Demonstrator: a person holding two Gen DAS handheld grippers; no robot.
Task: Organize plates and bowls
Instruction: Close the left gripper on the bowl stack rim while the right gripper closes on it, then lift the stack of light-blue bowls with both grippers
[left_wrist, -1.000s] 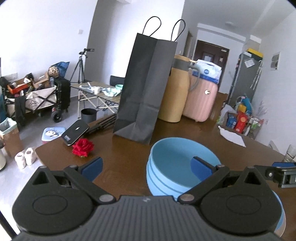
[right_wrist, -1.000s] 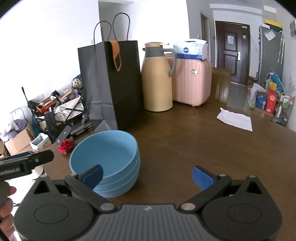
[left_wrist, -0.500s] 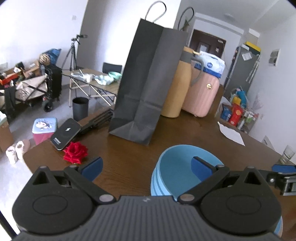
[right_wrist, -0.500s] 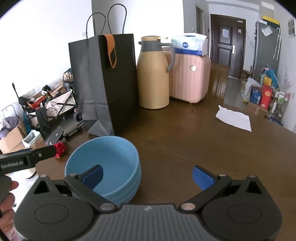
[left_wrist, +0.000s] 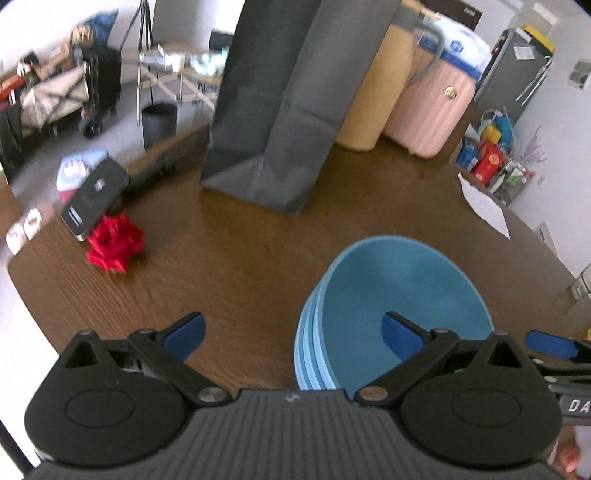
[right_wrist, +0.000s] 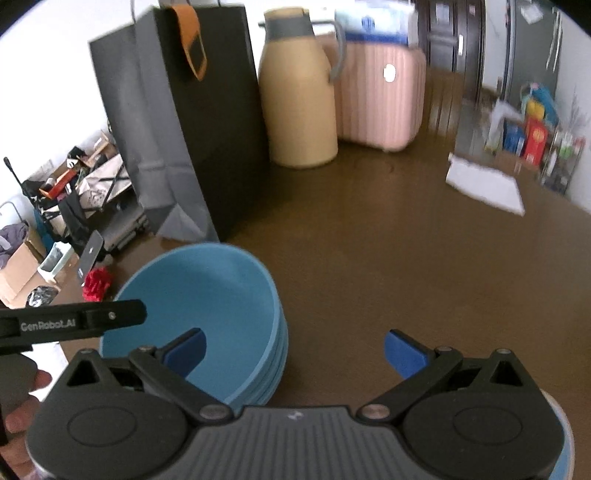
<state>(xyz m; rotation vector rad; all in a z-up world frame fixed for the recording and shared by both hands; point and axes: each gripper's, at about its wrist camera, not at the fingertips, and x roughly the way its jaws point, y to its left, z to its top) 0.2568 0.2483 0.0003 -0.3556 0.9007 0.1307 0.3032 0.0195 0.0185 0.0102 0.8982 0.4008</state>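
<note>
Left gripper (left_wrist: 291, 332) spread wide, grasping nothing, right pad over the stacked blue bowls (left_wrist: 395, 310) near on the brown bench (left_wrist: 236, 258); right gripper (right_wrist: 295, 350) likewise released, left pad above the bowls.

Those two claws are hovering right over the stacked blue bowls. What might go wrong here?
The blue bowls sit nested, so a pinch on the top rim may lift several, or let one slip.

The left gripper and right gripper, both open, crowd the same stack and may collide.

A nudged stack might slide toward the black paper bag or the red flower.
</note>
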